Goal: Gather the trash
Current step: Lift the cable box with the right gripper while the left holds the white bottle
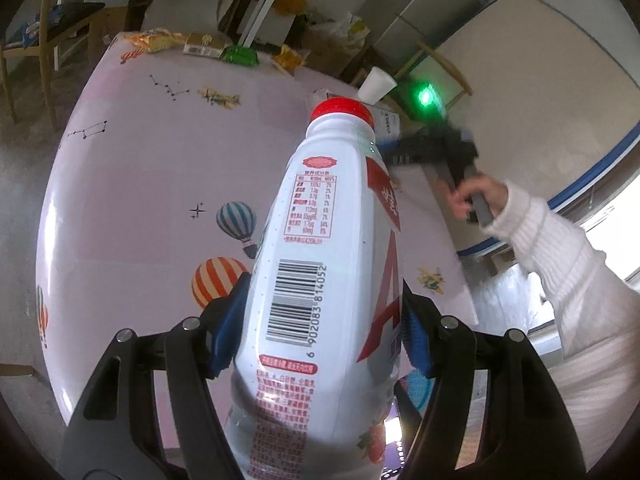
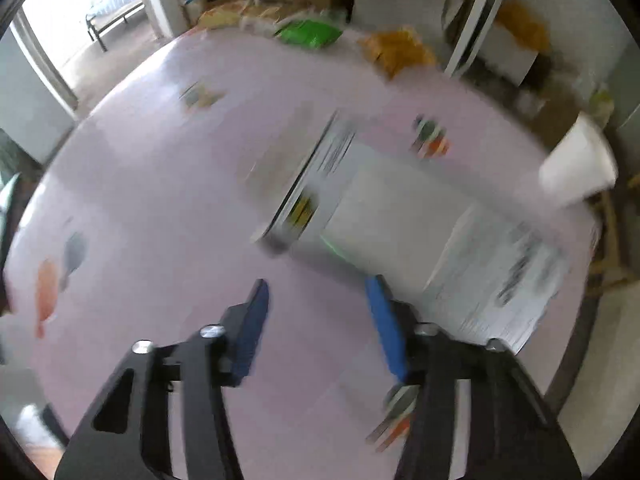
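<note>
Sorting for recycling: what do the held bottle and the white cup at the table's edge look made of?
The bottle looks like glossy white plastic: sheen on the printed wrap, a red screw cap, and a clearer, translucent lower body. The white cup is matte and plain, probably paper or foam; motion blur leaves that open.

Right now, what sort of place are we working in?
Probably a lived-in home room, a dining or storage corner: a table under a balloon-print cloth, snack packets along its far edge, a wooden chair, boxes behind.
</note>
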Demonstrator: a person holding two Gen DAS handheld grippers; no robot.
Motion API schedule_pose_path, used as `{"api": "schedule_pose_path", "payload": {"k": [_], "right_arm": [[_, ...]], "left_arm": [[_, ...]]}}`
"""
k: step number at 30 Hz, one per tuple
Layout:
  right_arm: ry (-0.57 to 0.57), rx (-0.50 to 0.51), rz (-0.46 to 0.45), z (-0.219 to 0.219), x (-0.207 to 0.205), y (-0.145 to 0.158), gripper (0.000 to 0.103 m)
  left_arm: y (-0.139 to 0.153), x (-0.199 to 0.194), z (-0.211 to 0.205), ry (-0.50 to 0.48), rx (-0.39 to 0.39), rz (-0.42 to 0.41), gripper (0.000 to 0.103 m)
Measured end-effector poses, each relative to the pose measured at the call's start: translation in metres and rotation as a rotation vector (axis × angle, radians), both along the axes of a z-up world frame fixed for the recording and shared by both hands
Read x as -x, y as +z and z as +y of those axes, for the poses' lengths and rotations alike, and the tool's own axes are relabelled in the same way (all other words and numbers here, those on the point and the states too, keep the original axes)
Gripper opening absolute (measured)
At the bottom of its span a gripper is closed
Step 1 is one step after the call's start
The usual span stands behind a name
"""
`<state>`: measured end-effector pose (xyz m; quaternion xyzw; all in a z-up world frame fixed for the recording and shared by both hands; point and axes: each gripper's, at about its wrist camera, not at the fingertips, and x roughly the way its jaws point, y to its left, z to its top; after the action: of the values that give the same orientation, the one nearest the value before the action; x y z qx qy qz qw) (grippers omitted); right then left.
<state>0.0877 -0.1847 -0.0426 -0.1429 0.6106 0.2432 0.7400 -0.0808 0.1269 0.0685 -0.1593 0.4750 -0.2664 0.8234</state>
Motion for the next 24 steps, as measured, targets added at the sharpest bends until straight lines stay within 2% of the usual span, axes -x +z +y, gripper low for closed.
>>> {"api": "schedule_pose_path", "payload": {"k": [2,4,6,7,9,11,14,17,18,21,24], "right_arm": [[0.026,0.030,-0.035,0.007,0.020,0.000,0.037],[0.117,0.037,-0.101,0.014,0.040,0.017,0.042],[0.221,0.070,-0.166,0.022,0.047,0.035,0.088],[0.265,0.114,-0.217,0.026,0.049,0.041,0.093],[0.444,0.287,-0.375,0.039,0.051,0.046,0.097],[0.562,0.398,-0.440,0.043,0.043,0.038,0.097],[0.612,0.444,-0.314,0.045,0.004,0.013,0.097],[0.632,0.480,-0.260,0.045,-0.038,-0.011,0.097],[0.615,0.401,-0.200,0.041,-0.054,-0.010,0.097],[0.508,0.327,-0.078,0.029,-0.097,-0.016,0.097],[0.375,0.172,0.071,0.009,-0.121,-0.024,0.098]], "left_arm": [[0.002,0.002,0.001,-0.005,0.012,-0.009,0.064],[0.001,0.004,0.003,-0.005,0.014,-0.014,0.064],[-0.002,0.005,0.007,-0.001,0.018,-0.006,0.064],[-0.004,0.004,0.009,0.004,0.020,0.000,0.064],[-0.009,0.000,0.015,0.016,0.028,0.009,0.064],[-0.012,0.000,0.018,0.026,0.034,0.016,0.064],[-0.018,-0.004,0.024,0.043,0.052,0.029,0.064],[-0.025,-0.010,0.032,0.067,0.073,0.047,0.064],[-0.028,-0.013,0.035,0.077,0.077,0.052,0.064],[-0.032,-0.018,0.036,0.091,0.064,0.061,0.064],[-0.037,-0.020,0.033,0.077,0.056,0.071,0.064]]}}
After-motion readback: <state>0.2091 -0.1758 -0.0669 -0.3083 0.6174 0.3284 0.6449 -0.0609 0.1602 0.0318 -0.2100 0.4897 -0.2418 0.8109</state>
